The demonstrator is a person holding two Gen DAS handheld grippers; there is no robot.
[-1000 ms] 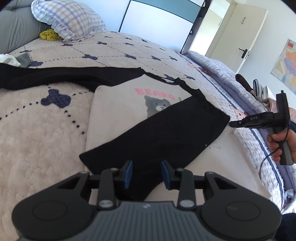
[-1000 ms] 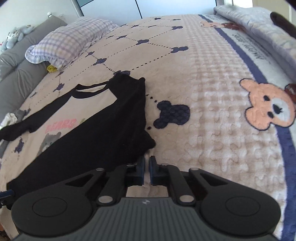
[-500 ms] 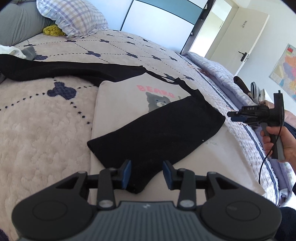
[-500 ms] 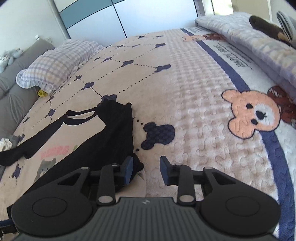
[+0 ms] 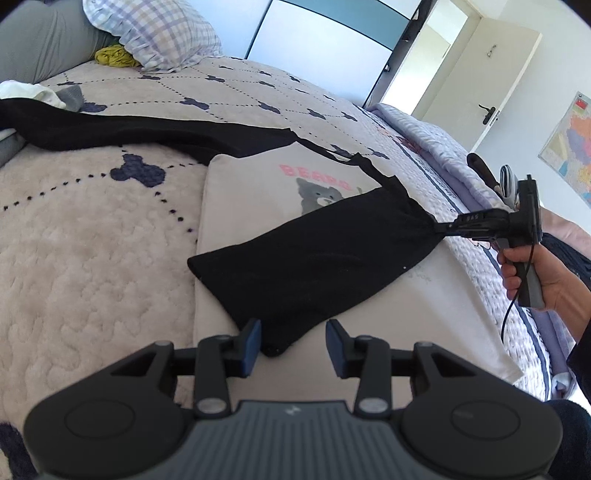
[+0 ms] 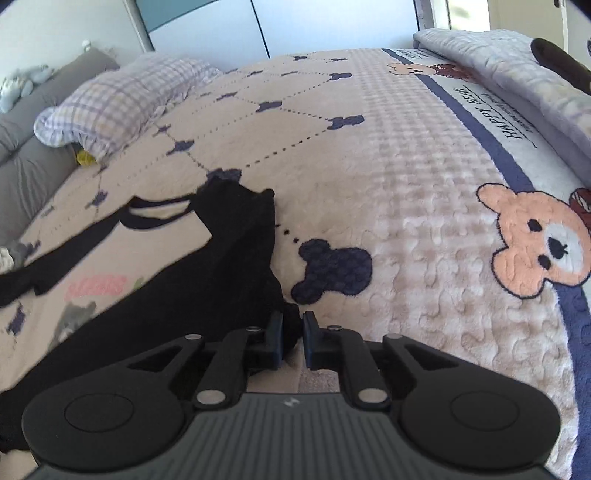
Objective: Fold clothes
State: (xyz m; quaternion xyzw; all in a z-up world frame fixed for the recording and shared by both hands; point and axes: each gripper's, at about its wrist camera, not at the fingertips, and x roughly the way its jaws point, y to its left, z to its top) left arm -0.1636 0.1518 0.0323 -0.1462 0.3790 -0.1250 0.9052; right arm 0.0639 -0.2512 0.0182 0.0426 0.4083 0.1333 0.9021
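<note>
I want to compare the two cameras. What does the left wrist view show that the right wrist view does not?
Only the left wrist view shows the open left gripper with the sleeve cuff between its pads, untouched, the person's hand, a door and a wall map.

Only the right wrist view shows the orange bear print on the blanket.

Both show the shirt, its folded black sleeve, the checked pillow, and the right gripper, whose jaws have just closed on the sleeve's shoulder end.

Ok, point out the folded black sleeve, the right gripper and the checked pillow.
black sleeve (image 5: 314, 266), left wrist view, middle of the folded-over cloth.
right gripper (image 5: 441, 228), left wrist view, fingertips pinching the sleeve's shoulder end.
checked pillow (image 5: 162, 33), left wrist view, its middle.
</note>
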